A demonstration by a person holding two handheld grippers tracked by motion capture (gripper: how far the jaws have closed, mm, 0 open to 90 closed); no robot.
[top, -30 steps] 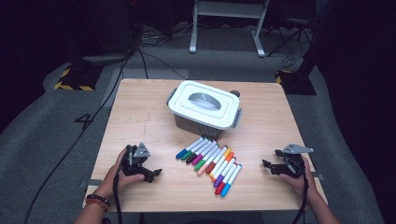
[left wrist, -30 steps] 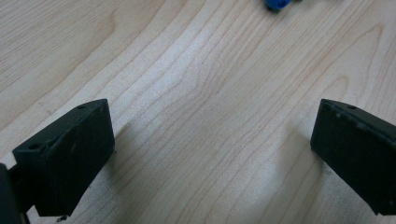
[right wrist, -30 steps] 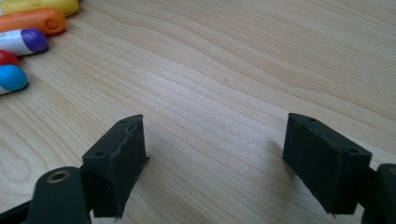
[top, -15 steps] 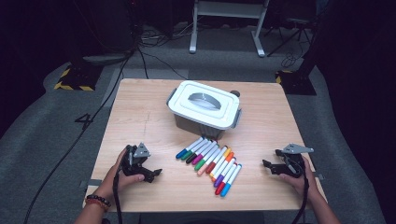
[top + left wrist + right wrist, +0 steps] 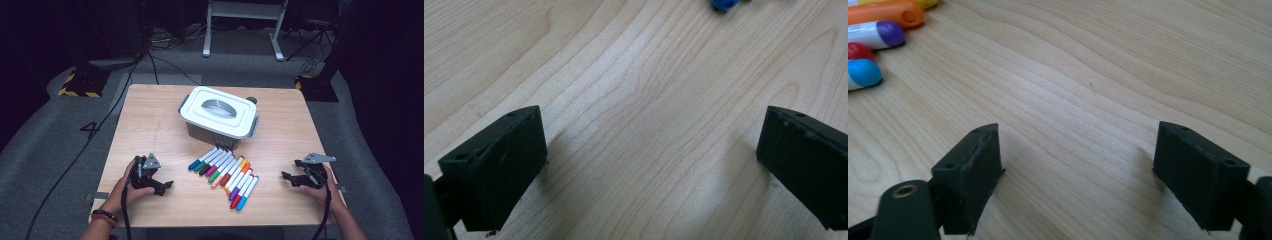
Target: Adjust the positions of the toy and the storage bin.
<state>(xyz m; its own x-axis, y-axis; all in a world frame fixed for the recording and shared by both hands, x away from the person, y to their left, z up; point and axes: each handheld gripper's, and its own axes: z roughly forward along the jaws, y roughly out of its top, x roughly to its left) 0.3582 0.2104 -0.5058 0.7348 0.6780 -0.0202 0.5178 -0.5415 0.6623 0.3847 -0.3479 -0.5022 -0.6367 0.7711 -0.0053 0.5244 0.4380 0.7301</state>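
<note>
Table: a light wooden table (image 5: 150, 125) on a grey carpeted floor (image 5: 55, 150), seen from the high view.
Left gripper: the left gripper (image 5: 165, 187) rests low on the table near its front left corner, held in the person's left hand (image 5: 131, 181). Its jaws stand wide apart with nothing between them; in the left gripper view (image 5: 649, 170) bare wood grain lies across the gap.
Right gripper: the right gripper (image 5: 286, 176) sits near the front right edge, held in the right hand (image 5: 320, 186), and points toward the markers. Its jaws are spread wide and hold nothing; in the right gripper view (image 5: 1075, 165) there is plain wood between them.
Markers: a row of coloured markers (image 5: 225, 171) lies side by side on the table between the two grippers, well apart from both and just in front of the box. Cap colours include blue, green, purple, orange, red and yellow.
Markers, right gripper view: the capped ends of an orange marker (image 5: 885, 14), a purple marker (image 5: 878, 35) and a light blue marker (image 5: 863, 74) show at the upper left, clear of the jaws.
Box: a grey storage box (image 5: 220, 131) stands upright behind the markers, toward the middle of the table, closed with a white lid (image 5: 195, 107) that has a recessed handle.
Wrist: a beaded bracelet (image 5: 104, 215) is on the left wrist.
</note>
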